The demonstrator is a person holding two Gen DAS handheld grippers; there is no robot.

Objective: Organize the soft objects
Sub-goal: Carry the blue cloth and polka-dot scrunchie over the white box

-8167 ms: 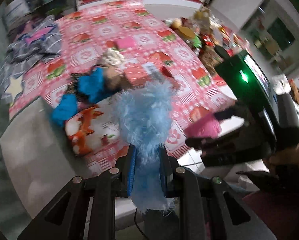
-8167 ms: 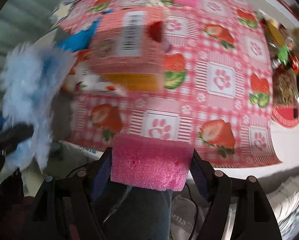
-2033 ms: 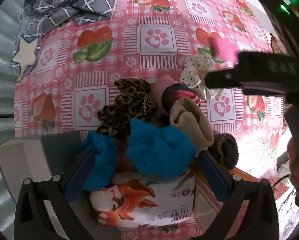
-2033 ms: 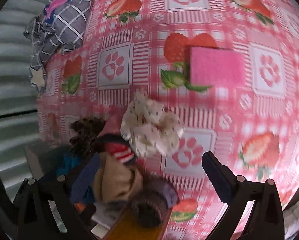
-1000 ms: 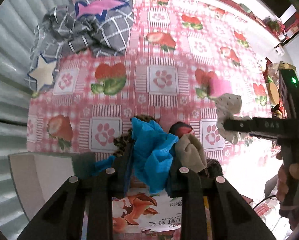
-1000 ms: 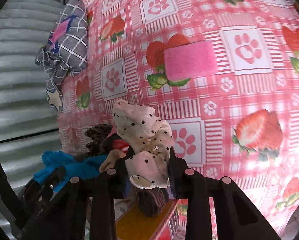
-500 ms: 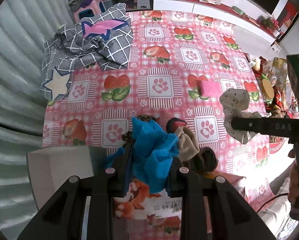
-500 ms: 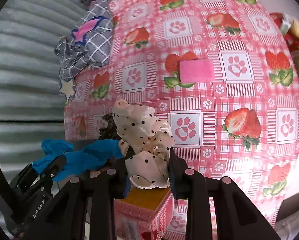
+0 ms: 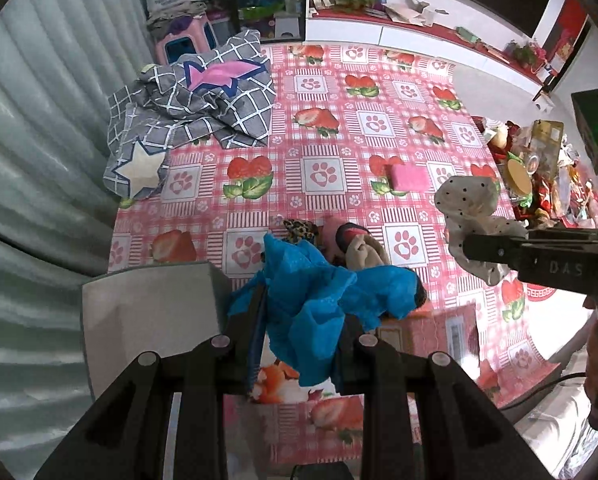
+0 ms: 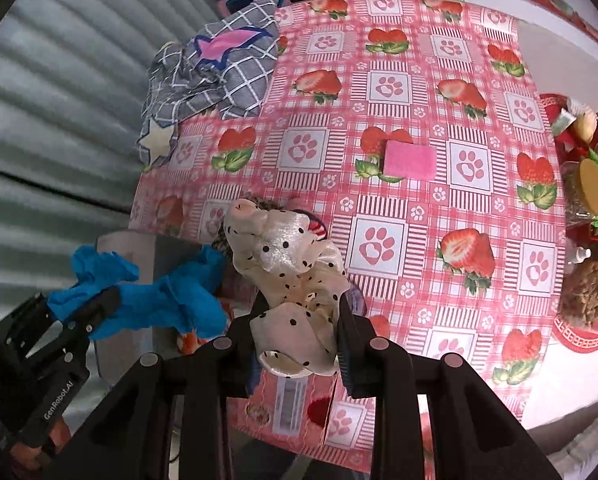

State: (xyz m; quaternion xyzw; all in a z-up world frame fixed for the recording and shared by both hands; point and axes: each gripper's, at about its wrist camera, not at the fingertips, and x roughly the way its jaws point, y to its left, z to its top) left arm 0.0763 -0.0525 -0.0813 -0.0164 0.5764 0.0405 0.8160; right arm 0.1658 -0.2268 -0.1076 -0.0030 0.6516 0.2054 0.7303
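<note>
Your left tool (image 9: 299,332) is clenched on the blue cloth (image 9: 319,300), your right tool (image 10: 297,340) on the dotted scrunchie (image 10: 291,280), both lifted above the table (image 10: 399,80); pink sponge (image 10: 410,159) lies at 12–1 o'clock, nearer your right.

1. The counter (image 9: 331,128) is spread with a pink checked cloth printed with strawberries and paw prints
2. A crumpled grey checked fabric (image 9: 203,96) with a pink star and a cream star lies at the far left corner, one part hanging over the left edge
3. A pink sponge (image 10: 410,159) lies flat near the middle, well apart from everything else
4. At the near left edge sits a heap of small soft things (image 9: 339,236): leopard print, pink, beige
5. Just beside the heap, a printed carton (image 10: 295,400) lies at the near edge
6. Jars and packets (image 9: 539,168) crowd the right edge
</note>
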